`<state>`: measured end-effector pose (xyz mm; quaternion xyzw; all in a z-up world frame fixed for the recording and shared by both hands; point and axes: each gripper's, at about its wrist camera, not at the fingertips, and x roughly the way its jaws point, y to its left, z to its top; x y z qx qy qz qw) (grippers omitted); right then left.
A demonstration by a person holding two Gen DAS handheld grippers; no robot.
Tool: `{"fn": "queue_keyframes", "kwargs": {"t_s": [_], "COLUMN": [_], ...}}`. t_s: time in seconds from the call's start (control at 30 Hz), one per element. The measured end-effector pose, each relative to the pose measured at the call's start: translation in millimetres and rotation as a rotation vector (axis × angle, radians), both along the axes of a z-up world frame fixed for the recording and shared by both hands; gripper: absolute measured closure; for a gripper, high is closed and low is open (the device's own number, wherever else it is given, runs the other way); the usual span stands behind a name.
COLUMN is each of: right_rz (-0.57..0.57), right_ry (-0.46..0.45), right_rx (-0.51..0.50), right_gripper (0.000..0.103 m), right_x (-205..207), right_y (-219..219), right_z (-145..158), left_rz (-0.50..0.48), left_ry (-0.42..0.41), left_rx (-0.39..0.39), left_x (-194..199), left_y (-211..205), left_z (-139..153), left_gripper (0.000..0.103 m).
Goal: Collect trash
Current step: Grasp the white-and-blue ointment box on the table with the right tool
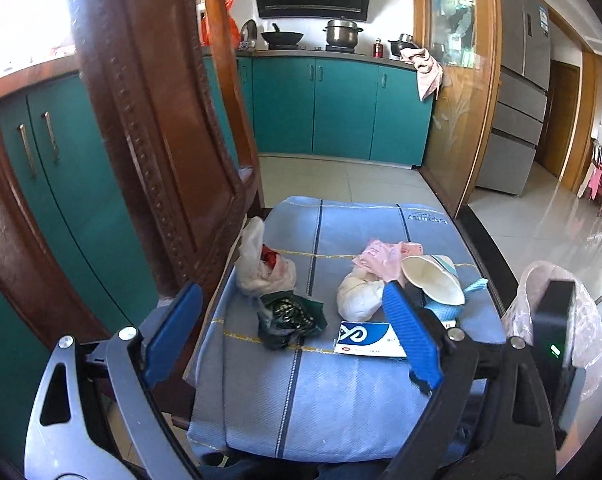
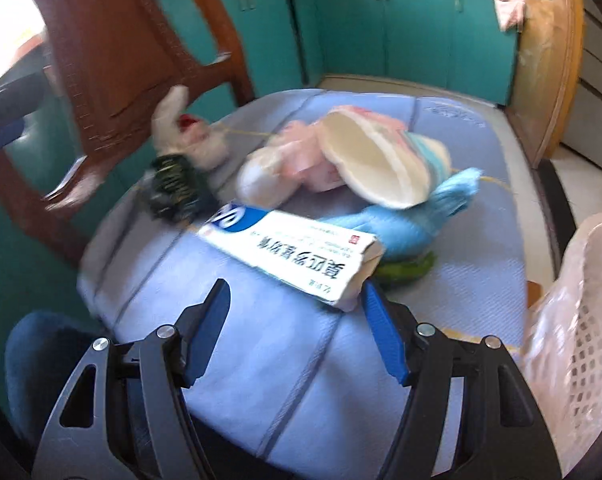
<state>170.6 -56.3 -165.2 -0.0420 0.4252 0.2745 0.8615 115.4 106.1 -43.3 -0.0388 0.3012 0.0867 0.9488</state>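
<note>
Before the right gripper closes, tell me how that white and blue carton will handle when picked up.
The white and blue carton looks like thin cardboard and probably light. Its near end is crumpled, so it may crush under a hard squeeze. It lies flat on the blue cushion, so it should slide rather than roll if nudged. The right gripper is open, just short of it.

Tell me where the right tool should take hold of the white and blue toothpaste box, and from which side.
Grip the white and blue toothpaste box at its crumpled near end, coming from the side nearest the right tool. The box is long, flattish and lies flat on the blue woven mat, with that end pointing toward the open jaws and probably narrow enough to fit between them. Its far end lies close to the other trash.
</note>
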Motion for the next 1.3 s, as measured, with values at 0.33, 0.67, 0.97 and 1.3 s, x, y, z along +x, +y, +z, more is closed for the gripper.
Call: {"fn": "queue_keyframes", "kwargs": {"t_s": [0.33, 0.67, 0.97, 1.3], "right_rz": [0.014, 0.174, 0.087, -0.031], "right_ry": [-0.064, -0.006, 0.018, 0.037], "right_rx": [-0.101, -0.233, -0.132, -0.084], "right_gripper": [0.036, 0.051, 0.060, 0.061], "right_x": [-18.3, 5.8, -18.4, -46.4], "right_y": [-2.5, 50.5, 18.9, -33.1], "right_z": [17.9, -20.3, -9.5, -6.6], "left_rz": [0.005, 0.011, -0.026, -0.096], "left_ry": [0.019, 0.031, 0.091, 0.212], "left_rx": [-0.047, -0.044, -0.058, -0.102], "left_x": [-1.4, -5.8, 4.9, 39.5], "left_y": [14.7, 15.4, 7.0, -8.1], "left_z": [-7.0, -5.5, -25.2, -68.8], "left_gripper": [0.011, 0.011, 0.011, 0.020]}}
